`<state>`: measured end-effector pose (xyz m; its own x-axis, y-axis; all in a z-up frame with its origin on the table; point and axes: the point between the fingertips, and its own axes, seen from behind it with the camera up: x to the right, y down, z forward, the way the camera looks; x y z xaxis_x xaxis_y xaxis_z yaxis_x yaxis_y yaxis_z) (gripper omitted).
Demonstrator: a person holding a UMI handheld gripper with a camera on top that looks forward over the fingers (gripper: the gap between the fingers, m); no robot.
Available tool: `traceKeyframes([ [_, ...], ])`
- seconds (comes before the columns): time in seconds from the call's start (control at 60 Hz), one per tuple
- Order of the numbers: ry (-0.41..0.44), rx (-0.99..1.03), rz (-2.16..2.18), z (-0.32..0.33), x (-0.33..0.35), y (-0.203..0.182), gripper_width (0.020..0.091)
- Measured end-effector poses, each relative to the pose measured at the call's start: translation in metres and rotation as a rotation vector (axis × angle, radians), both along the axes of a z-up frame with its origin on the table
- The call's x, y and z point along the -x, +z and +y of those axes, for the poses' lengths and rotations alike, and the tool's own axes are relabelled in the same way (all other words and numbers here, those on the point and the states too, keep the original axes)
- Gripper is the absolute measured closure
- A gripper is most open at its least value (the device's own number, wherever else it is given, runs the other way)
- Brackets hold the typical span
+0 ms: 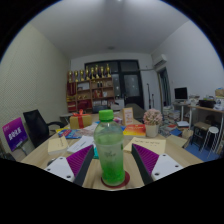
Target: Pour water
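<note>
The tool [112, 170] has its two fingers set on either side of a clear plastic bottle [110, 150] with a green cap [106, 116] and green liquid in its lower part. The purple pads [78, 160] lie against the bottle's flanks with no visible gap, so the bottle appears to be gripped at its lower body. Whether it is lifted or resting on the worktop [178, 150] cannot be determined, because its base is hidden between the fingers.

The bottle stands upright, directly ahead of the camera. Beyond it the worktop carries coloured papers and small items; a pale cup-like container [152, 129] stands further back to the right, well apart from the bottle. It is a possible receiving vessel, but its nature is not clear.

Recommended procedure for the step in hand:
- Keep grip pressure steady; the thin plastic wall is likely to deform.
- Note that the cap is on. Pouring cannot proceed until it is removed.
- Carry the bottle upright to the receiver.
- Tilt slowly, as the low liquid level demands a steep angle.
</note>
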<state>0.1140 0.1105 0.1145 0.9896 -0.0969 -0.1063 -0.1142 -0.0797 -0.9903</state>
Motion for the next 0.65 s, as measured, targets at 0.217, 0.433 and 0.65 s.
traceKeyframes([
  [0.217,0.028,-0.032,-0.001,-0.096,0.013,0.014,0.0272],
  [0.433,0.026,-0.014,0.024,-0.187,0.024,-0.007,0.0273],
  [0.65,0.033,0.010,-0.024,-0.235,0.032,-0.033,0.0270],
])
